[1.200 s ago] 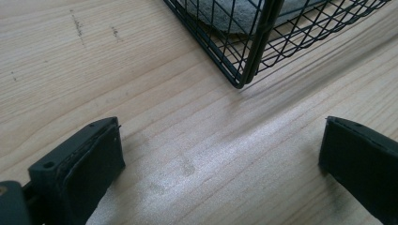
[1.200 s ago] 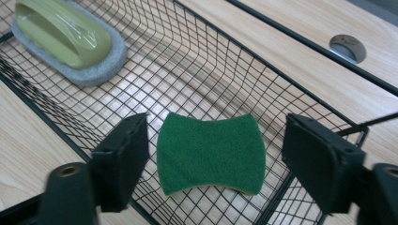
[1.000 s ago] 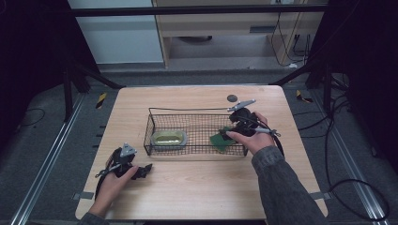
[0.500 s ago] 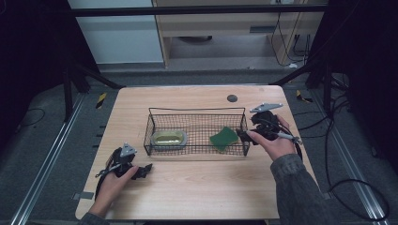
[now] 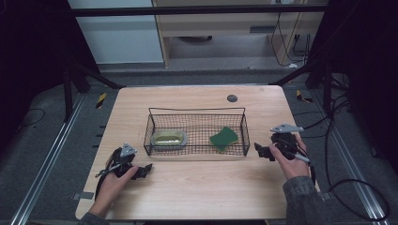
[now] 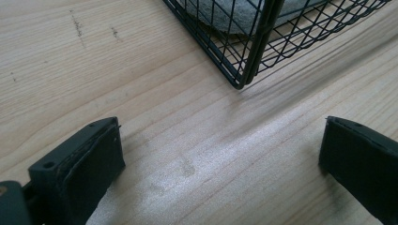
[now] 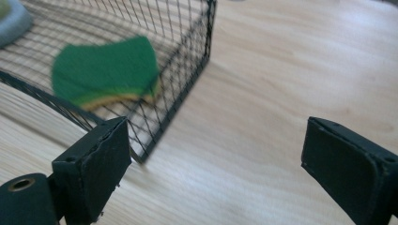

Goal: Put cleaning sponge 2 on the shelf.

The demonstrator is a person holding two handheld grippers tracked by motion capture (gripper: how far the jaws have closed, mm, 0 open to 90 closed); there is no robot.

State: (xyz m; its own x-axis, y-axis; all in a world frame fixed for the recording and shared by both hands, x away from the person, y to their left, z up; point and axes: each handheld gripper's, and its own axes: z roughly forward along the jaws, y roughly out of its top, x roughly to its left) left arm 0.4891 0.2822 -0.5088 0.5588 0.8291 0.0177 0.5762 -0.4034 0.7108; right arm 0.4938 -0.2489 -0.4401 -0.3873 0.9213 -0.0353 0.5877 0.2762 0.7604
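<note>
Right fingers [image 7: 213,173]: spread wide with nothing between them, held just off the right end of the wire basket [image 5: 197,132]; the right gripper [image 5: 263,151] is seen low over the surface [image 5: 197,187].
Left fingers [image 6: 220,173]: spread apart and empty, pointed at the basket's near left corner; the left gripper [image 5: 145,169] is rested on the surface.
Basket: placed mid-surface.
Dish [image 5: 169,138]: lodged in the basket's left part.
Green sponge [image 5: 224,138]: laid inside the basket, at its right end.
</note>
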